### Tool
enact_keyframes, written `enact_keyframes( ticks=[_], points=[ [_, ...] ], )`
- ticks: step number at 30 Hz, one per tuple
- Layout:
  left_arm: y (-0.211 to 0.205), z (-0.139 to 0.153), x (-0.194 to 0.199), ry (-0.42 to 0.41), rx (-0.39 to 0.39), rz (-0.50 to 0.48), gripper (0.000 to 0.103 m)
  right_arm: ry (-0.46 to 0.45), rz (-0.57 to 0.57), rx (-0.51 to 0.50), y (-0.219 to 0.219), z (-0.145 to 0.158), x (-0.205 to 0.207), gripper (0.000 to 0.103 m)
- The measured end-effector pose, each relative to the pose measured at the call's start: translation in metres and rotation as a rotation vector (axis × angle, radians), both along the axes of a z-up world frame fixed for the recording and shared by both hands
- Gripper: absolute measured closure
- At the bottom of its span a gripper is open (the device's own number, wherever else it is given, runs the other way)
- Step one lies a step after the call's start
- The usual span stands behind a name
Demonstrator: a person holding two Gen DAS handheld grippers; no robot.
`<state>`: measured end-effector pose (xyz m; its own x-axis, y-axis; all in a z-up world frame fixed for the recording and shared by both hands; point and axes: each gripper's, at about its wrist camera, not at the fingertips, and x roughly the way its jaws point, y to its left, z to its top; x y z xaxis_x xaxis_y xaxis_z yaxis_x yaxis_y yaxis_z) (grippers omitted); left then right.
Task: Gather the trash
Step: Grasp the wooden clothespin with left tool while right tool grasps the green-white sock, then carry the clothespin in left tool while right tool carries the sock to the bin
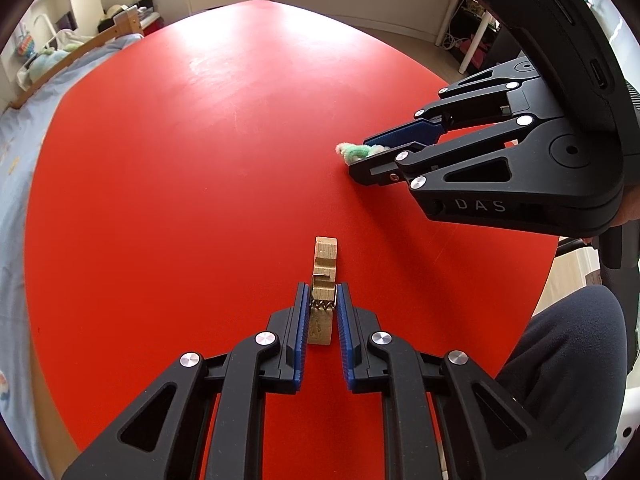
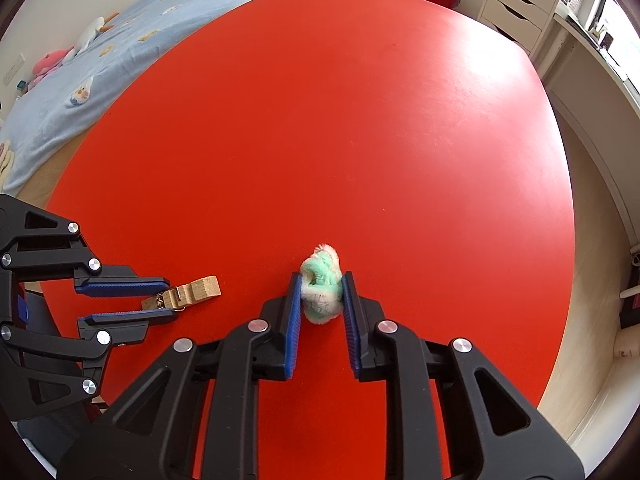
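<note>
A wooden clothespin [image 1: 326, 254] with a metal spring lies on the red table [image 1: 200, 140]. My left gripper [image 1: 323, 292] is shut on its spring end, blue pads pressing both sides. In the right wrist view the same clothespin [image 2: 200, 288] sticks out to the right of the left gripper [image 2: 170, 298]. A fuzzy green and white ball [image 2: 320, 272] rests on the table [image 2: 360, 120], and my right gripper [image 2: 321, 280] is shut on it, squeezing it between the pads. The left wrist view shows that ball [image 1: 350, 151] poking out of the right gripper [image 1: 360, 158].
A bed with a light blue cover [image 2: 100, 60] borders the table's far side. White drawers [image 2: 516, 8] and a white desk stand beyond the table. A person's dark-trousered leg [image 1: 560, 360] is at the table's near right edge.
</note>
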<state>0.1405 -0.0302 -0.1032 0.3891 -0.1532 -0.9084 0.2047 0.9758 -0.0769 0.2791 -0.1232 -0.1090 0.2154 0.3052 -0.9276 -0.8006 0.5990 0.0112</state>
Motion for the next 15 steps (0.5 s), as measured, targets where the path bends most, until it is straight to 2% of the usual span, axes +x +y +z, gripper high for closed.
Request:
enact_keyframes(
  ticks=[6,15],
  points=[
    [0.007,0.003,0.004,-0.013,-0.002,0.018,0.089,-0.011,-0.011,0.019,-0.008,0.01,-0.005,0.084],
    [0.01,0.026,-0.02,-0.058,-0.007,0.047,0.089,-0.047,-0.027,0.076,-0.023,0.039,-0.027,0.084]
  ],
)
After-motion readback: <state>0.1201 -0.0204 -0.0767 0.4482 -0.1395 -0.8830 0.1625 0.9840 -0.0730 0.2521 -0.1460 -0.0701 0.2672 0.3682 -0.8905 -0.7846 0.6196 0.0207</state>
